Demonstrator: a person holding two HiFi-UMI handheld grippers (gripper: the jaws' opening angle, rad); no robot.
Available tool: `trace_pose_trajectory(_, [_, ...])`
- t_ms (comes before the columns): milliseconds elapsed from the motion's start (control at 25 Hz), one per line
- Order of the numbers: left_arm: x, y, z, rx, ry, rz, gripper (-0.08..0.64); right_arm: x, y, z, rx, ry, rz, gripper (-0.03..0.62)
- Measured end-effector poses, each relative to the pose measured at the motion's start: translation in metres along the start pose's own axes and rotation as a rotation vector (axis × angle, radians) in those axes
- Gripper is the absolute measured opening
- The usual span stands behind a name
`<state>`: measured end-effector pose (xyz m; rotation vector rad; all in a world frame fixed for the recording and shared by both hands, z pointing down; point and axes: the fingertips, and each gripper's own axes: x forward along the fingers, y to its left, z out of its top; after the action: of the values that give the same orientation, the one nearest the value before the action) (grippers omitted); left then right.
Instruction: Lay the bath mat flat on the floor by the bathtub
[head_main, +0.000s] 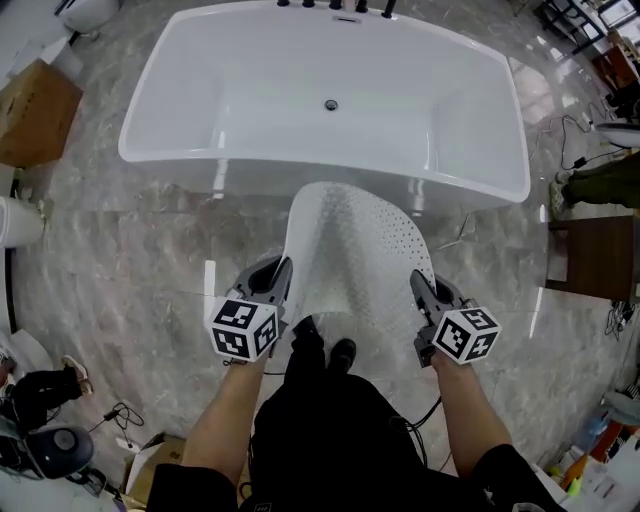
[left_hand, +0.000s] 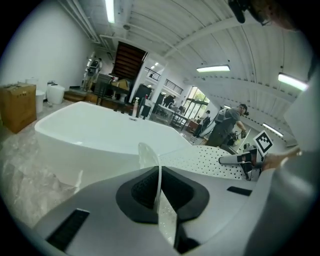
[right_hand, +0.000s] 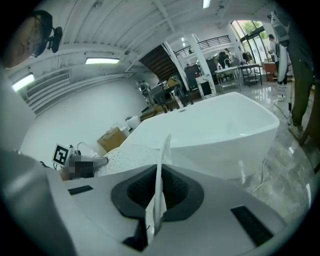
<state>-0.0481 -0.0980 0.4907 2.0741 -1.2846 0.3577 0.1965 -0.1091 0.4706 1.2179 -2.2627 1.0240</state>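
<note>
A white perforated bath mat hangs between my two grippers in front of the white bathtub; its far end droops toward the tub's near wall. My left gripper is shut on the mat's near left corner, and the thin edge of the mat runs between its pads. My right gripper is shut on the near right corner, with the mat's edge pinched between its pads. The mat bows upward in the middle. From the left gripper view, the right gripper shows beyond the mat.
Marbled grey floor surrounds the tub. A cardboard box sits at the far left, a dark wooden stand at the right, and a cable lies by the tub's right end. My shoes stand under the mat.
</note>
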Motion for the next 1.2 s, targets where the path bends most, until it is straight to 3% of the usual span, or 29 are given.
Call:
trace_pose_trajectory(360, [0.05, 0.037, -0.064, -0.006, 0.0, 0.039, 0.015, 0.07, -0.03, -0.056, -0.047, 0.007, 0.028, 0.02])
trace_pose_trajectory(920, [0.128, 0.121, -0.192, -0.018, 0.137, 0.1, 0.015, 0.177, -0.112, -0.177, -0.029, 0.097, -0.016, 0.02])
trace_pose_trajectory(1200, [0.167, 0.163, -0.242, -0.05, 0.133, 0.114, 0.015, 0.232, -0.146, -0.221, -0.04, 0.117, -0.019, 0.02])
